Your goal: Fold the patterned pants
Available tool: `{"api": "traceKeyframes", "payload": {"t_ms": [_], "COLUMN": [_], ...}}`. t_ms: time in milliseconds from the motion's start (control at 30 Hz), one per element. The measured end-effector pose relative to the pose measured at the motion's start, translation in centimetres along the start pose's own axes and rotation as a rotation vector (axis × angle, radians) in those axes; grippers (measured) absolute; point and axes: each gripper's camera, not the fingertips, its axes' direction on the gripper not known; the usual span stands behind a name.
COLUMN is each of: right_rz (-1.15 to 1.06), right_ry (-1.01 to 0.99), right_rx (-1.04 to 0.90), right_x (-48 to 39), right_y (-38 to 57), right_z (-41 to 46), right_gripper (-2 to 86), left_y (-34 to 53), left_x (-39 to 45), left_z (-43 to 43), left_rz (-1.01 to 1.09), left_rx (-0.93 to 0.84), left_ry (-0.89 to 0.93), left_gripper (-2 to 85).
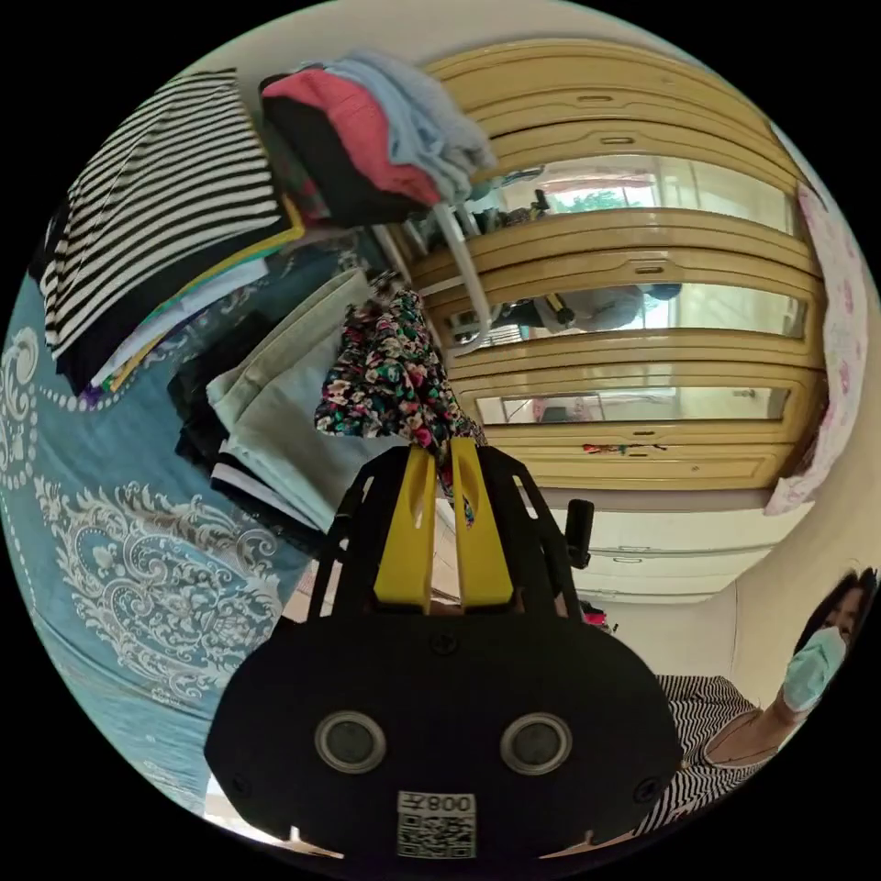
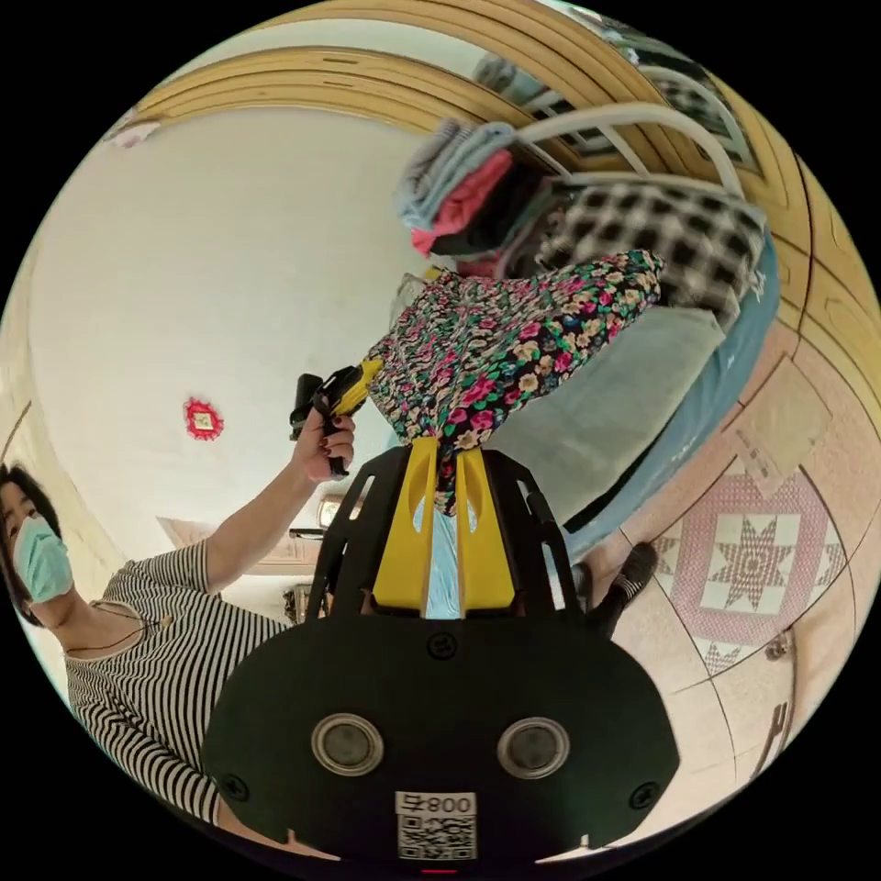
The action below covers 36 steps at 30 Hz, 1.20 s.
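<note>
Aloft: soft floral pants (image 2: 514, 349) bunched, pinched by left gripper (image 1: 443, 454) and right gripper (image 2: 446, 454) yellow fingers.

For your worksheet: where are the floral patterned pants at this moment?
The floral patterned pants hang in the air, pinched between the right gripper and the left gripper, above the pale green folded cloth on the blue bed.

Pants (image 2: 514, 353) were black with pink flowers, claw (image 1: 443, 459) was yellow, bedspread (image 1: 119, 541) was blue with white swirls, wardrobe (image 1: 642, 248) was yellow
</note>
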Motion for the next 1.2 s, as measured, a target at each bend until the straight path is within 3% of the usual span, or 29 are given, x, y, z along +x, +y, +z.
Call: {"api": "traceKeyframes", "payload": {"t_ms": [167,500,767,933,1067,1200], "right_rz": [0.186,0.307,0.411,0.281,0.079,-0.043], "right_ry": [-0.018,0.017,0.042,0.285,0.484,0.665], "right_rx": [-0.103,-0.070,0.050,0.101,0.033,-0.160], "right_x": [5.7,6.7,6.2,1.8,-2.0,-1.7], "right_y": [-0.3,-2.8,-2.2,-5.5,-13.6,-20.8], "right_z": [5.4,7.6,6.7,4.5,5.7,10.2], "right_gripper": [2.2,2.7,1.8,0.6,0.2,0.1], "left_y": [-2.1,-6.8,-8.2,-11.4,-15.5,-19.0], "left_x": [-1.0,4.4,13.7,22.0,26.7,26.8], "left_z": [4.2,6.8,7.0,11.5,18.1,23.1], "left_rz": [-0.116,-0.040,0.220,0.477,0.598,0.552], "left_rx": [-0.008,-0.070,0.009,-0.036,-0.127,-0.213], "left_ry": [0.078,0.034,-0.227,-0.408,-0.602,-0.789], "left_gripper": [3.7,2.5,0.4,0.1,0.1,0.1]}}
